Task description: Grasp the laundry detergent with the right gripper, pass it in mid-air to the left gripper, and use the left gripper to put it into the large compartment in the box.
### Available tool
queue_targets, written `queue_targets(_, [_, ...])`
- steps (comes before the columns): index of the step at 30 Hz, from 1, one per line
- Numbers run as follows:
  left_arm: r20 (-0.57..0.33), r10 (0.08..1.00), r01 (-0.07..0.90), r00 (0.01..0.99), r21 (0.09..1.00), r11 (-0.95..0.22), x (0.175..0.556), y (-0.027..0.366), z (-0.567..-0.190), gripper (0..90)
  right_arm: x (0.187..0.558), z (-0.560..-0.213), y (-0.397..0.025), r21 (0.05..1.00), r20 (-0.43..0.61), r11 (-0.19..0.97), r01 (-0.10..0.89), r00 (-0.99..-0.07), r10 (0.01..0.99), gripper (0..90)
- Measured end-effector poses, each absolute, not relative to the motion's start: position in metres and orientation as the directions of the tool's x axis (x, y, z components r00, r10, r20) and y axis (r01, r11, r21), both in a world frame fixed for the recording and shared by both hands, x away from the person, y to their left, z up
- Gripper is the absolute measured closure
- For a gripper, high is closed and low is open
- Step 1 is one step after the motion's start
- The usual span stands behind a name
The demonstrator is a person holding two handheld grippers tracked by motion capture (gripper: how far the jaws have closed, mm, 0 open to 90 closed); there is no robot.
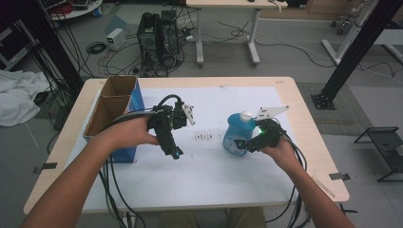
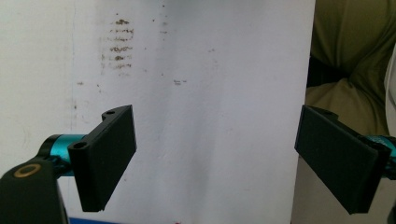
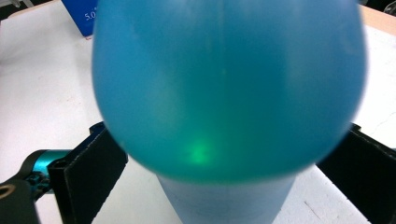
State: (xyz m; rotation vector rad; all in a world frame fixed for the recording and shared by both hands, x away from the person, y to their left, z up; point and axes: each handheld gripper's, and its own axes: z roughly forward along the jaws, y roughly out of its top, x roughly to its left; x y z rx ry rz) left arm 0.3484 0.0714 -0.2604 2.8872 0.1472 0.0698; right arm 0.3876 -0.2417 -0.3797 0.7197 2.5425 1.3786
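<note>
A light wooden desk (image 1: 313,142) carries a white sheet (image 1: 209,166) marked with a patch of dark smudges (image 1: 203,137) near its centre.

Left gripper (image 1: 175,153): held by the person's left hand (image 1: 138,133) above the middle of the sheet, pointing down toward it. In the left gripper view, the jaws are spread wide with bare white sheet between them; nothing is held.

Right gripper (image 1: 243,145): held by the person's right hand (image 1: 280,149) at the right side of the sheet, directed at a blue translucent plastic bottle (image 1: 237,133) with a white cap (image 1: 245,115). The bottle stands upright on the sheet, right of the smudges. In the right gripper view, the bottle (image 3: 229,88) sits between the two jaws, which flank its sides. Whether the jaws press on the bottle cannot be determined.

An open brown cardboard box with blue outer sides (image 1: 116,107) stands at the left edge of the sheet, just beside the left forearm.
</note>
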Motion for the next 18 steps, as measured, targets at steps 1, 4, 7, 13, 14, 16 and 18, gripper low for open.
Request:
queue_targets(1, [0.034, 0.105, 0.093, 0.994, 0.25, -0.964, 0.3485, 0.0714, -0.2605, 12.6, 0.3884, -0.381, -0.2415, 0.829, 0.066, 0.461, 0.318, -0.873, 0.483, 2.1])
queue_targets(4, [0.034, 0.103, 0.092, 0.994, 0.249, -0.964, 0.349, 0.0713, -0.2607, 12.6, 0.388, -0.3817, -0.2414, 0.832, 0.074, 0.45, 0.325, -0.869, 0.49, 2.1])
queue_targets(7, [0.033, 0.103, 0.092, 0.994, 0.245, -0.965, 0.3492, 0.0712, -0.2606, 12.6, 0.3882, -0.3825, -0.2408, 0.836, 0.07, 0.447, 0.318, -0.87, 0.488, 2.2])
queue_targets(13, [0.033, 0.107, 0.096, 0.994, 0.245, -0.965, 0.3492, 0.0716, -0.2607, 12.6, 0.3871, -0.3847, -0.2383, 0.837, 0.094, 0.434, 0.334, -0.868, 0.487, 3.5])
queue_targets(14, [0.033, 0.108, 0.096, 0.994, 0.245, -0.965, 0.3491, 0.0717, -0.2607, 12.6, 0.387, -0.385, -0.2382, 0.836, 0.099, 0.433, 0.338, -0.868, 0.488, 3.5])
queue_targets(16, [0.034, 0.107, 0.096, 0.994, 0.247, -0.964, 0.3491, 0.0719, -0.2609, 12.6, 0.3875, -0.3864, -0.2378, 0.838, 0.092, 0.433, 0.331, -0.869, 0.486, 3.5])
queue_targets(18, [0.036, 0.106, 0.094, 0.994, 0.247, -0.964, 0.3494, 0.072, -0.2609, 12.6, 0.3882, -0.3876, -0.2374, 0.845, 0.076, 0.433, 0.314, -0.871, 0.485, 3.6])
